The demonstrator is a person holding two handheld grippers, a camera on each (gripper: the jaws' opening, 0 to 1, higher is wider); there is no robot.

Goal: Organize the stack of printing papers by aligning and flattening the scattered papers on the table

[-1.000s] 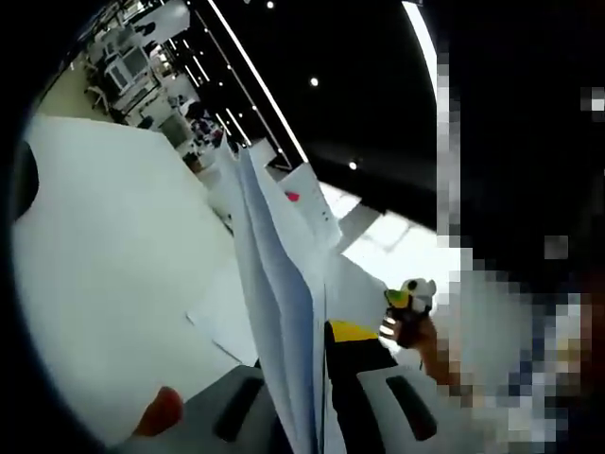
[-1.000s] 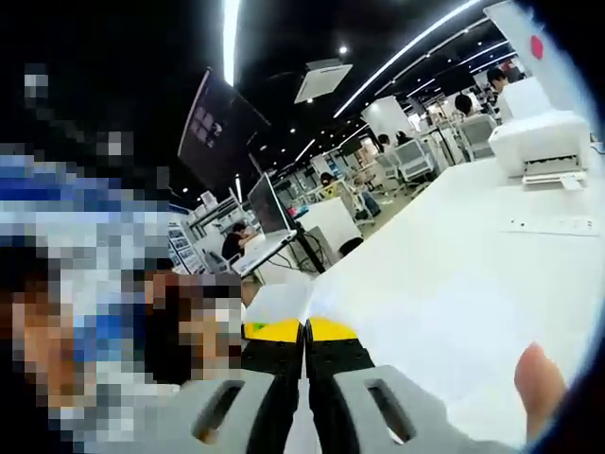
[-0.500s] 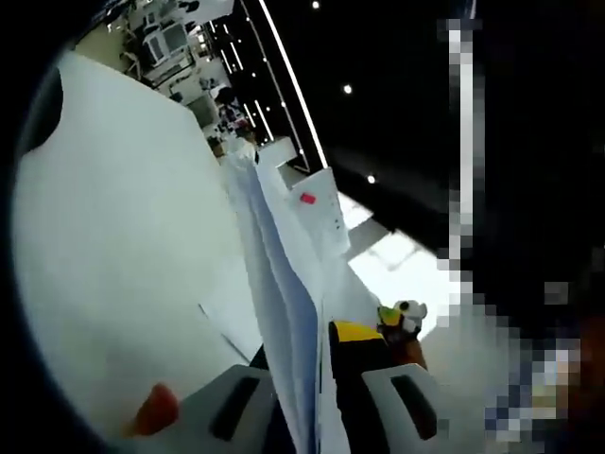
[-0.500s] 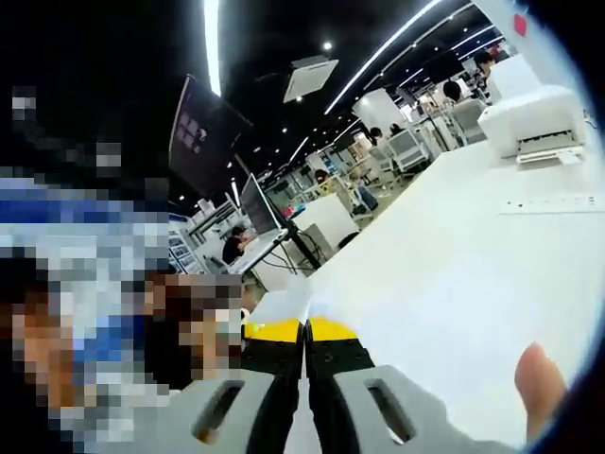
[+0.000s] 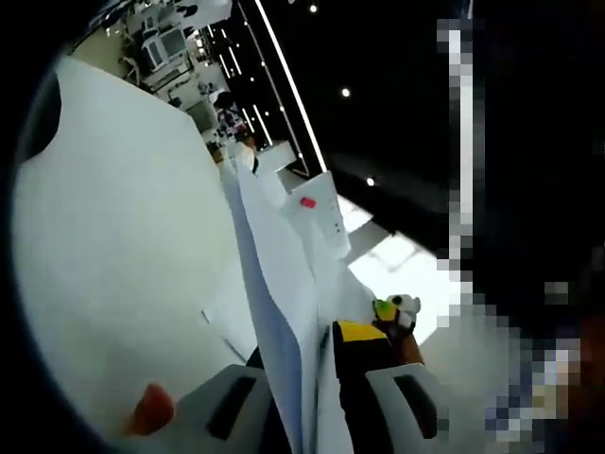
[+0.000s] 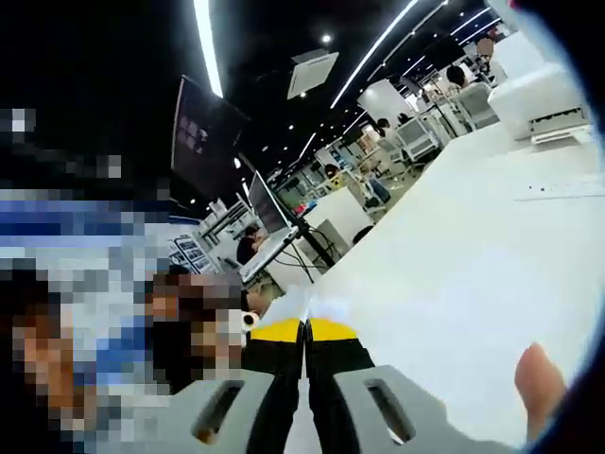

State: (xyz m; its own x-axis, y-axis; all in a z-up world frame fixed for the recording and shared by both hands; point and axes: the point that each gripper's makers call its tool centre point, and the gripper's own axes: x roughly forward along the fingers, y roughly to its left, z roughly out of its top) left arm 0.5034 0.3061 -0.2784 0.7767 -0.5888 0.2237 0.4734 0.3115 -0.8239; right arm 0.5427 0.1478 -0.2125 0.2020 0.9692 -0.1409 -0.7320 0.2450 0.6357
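A stack of white printing papers [image 5: 274, 284] stands edge-on, lifted off the white table [image 5: 123, 236]. My left gripper [image 5: 307, 345] is shut on its near end, the yellow-tipped jaw to the right of the sheets. In the right gripper view, my right gripper [image 6: 304, 329] is shut on the stack's edge [image 6: 307, 305], its yellow jaw tips pressed together. The right gripper [image 5: 397, 308] also appears in the left gripper view, at the stack's far end.
A white printer [image 5: 317, 210] marked with a red dot stands behind the papers; it is also seen as the printer [image 6: 558, 90] at the table's far side. The table [image 6: 473, 265] stretches wide. A fingertip [image 6: 542, 378] shows low right. Desks, monitors and people fill the background.
Both grippers stay clamped on the stack. The views have tilted slightly with the hands; the papers keep the same upright, edge-on pose.
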